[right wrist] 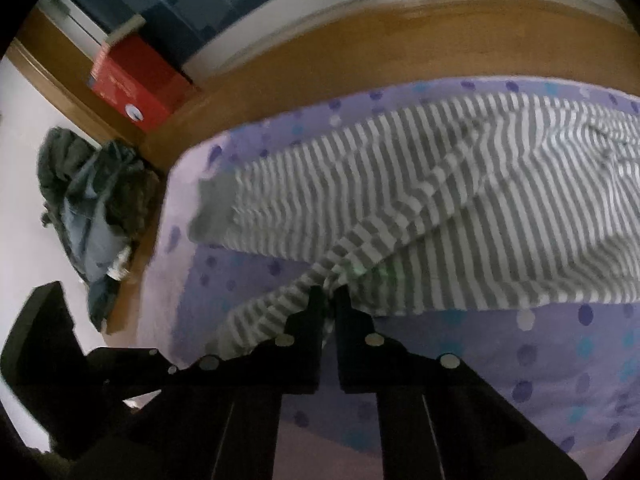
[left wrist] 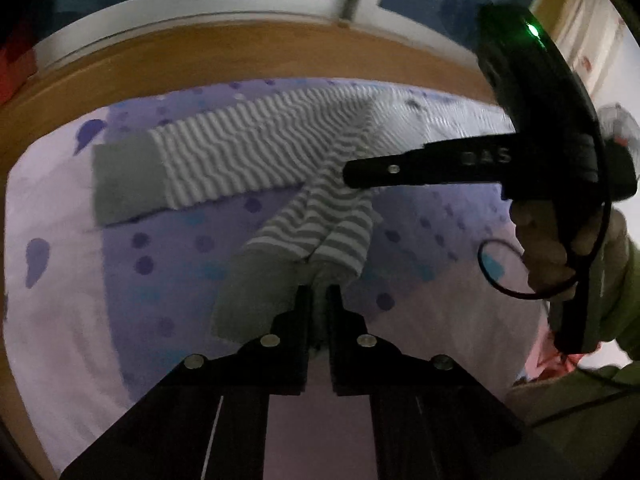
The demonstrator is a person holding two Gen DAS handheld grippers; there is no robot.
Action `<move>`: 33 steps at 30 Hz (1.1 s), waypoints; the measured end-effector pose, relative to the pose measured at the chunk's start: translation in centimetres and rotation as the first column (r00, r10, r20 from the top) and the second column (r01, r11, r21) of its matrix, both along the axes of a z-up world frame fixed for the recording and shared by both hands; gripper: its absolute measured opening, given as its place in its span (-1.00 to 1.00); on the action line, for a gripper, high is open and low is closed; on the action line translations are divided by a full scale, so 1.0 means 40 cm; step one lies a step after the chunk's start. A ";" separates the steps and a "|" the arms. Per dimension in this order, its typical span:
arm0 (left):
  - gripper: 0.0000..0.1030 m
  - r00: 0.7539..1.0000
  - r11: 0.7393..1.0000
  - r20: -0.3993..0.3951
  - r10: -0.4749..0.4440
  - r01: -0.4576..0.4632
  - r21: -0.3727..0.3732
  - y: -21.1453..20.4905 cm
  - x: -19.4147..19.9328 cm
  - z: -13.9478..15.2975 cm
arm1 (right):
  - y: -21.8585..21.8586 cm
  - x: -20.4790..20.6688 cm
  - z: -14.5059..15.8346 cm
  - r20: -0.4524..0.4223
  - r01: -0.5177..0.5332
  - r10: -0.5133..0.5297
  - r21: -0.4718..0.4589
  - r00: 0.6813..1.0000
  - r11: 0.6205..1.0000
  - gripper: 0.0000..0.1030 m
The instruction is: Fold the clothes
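Observation:
A grey-and-white striped garment (left wrist: 240, 160) (right wrist: 460, 220) with two long legs lies spread on a purple dotted sheet (left wrist: 160, 248) (right wrist: 540, 360). Each leg ends in a plain grey cuff. The far cuff (left wrist: 124, 180) (right wrist: 212, 208) lies flat. My left gripper (left wrist: 318, 290) is shut on the near leg's grey cuff (left wrist: 256, 284), which bunches between the fingers. My right gripper (right wrist: 330, 294) is shut on the striped cloth of the same leg further up. In the left wrist view the right gripper (left wrist: 350, 176) reaches in from the right, over the striped leg.
A hand (left wrist: 548, 248) in a green sleeve holds the right gripper's handle. Wooden floor (right wrist: 320, 52) runs beyond the bed's far edge. A red box (right wrist: 136, 84) and a heap of dark clothes (right wrist: 92, 208) lie on the left.

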State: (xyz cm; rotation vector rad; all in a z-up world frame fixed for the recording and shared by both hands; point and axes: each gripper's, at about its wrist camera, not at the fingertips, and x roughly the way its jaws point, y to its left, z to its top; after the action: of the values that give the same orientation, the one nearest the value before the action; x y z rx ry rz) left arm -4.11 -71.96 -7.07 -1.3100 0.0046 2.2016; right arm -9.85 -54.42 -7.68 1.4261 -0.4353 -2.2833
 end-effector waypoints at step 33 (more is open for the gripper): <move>-0.65 0.973 0.976 0.076 0.217 -0.219 0.008 -0.229 -0.247 0.054 | -0.199 -0.008 0.071 -0.196 -0.075 0.108 0.166 0.975 0.983 -0.09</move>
State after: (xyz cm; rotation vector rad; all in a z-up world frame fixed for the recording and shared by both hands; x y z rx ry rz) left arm -14.01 -81.13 -4.91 -1.4426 -0.1944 2.3259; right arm -10.17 -62.38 -4.82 1.2363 -0.1259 -2.4009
